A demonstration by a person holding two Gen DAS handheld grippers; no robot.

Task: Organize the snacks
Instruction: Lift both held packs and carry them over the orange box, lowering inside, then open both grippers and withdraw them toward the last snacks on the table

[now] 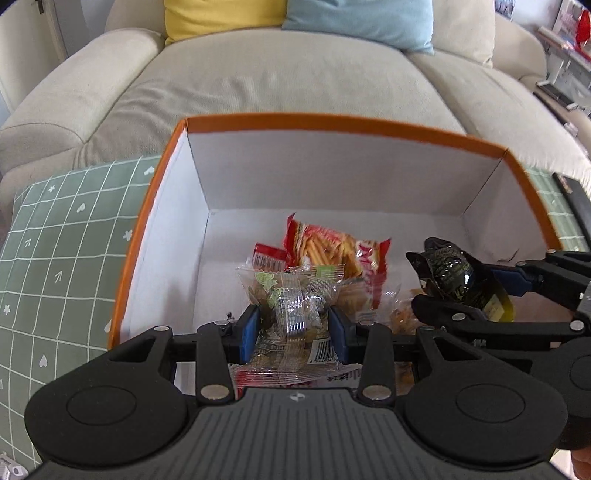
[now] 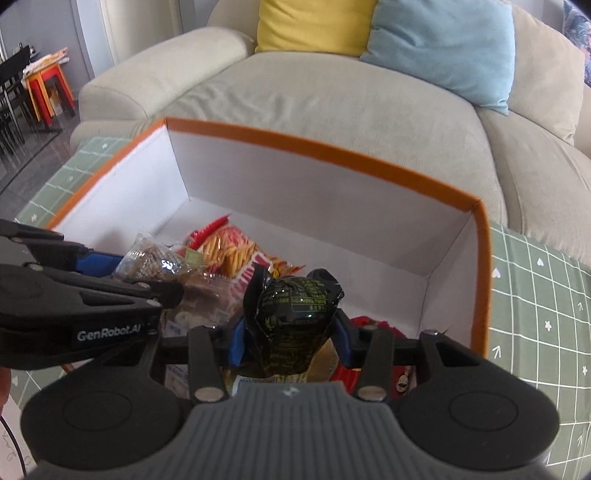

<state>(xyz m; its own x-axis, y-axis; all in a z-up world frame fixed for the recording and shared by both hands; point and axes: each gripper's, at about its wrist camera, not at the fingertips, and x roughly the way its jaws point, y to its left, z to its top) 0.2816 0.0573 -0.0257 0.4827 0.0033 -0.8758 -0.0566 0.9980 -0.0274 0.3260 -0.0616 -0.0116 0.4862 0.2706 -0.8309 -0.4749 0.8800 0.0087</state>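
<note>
An orange-rimmed white box (image 1: 332, 125) (image 2: 332, 147) stands on a green grid cloth. My left gripper (image 1: 291, 330) is shut on a clear snack packet (image 1: 291, 314) and holds it over the box's near side. My right gripper (image 2: 291, 339) is shut on a black snack packet (image 2: 295, 314) over the box; it also shows in the left wrist view (image 1: 450, 277). A red packet of stick snacks (image 1: 332, 251) (image 2: 229, 251) lies on the box floor with other small packets. My left gripper shows in the right wrist view (image 2: 147, 291) with its clear packet (image 2: 155, 262).
The green grid cloth (image 1: 66, 258) (image 2: 535, 314) covers the table around the box. A beige sofa (image 1: 277, 81) with a yellow cushion (image 1: 221, 14) and a blue cushion (image 1: 362, 18) stands just behind. A dark object (image 1: 576, 199) lies at the right edge.
</note>
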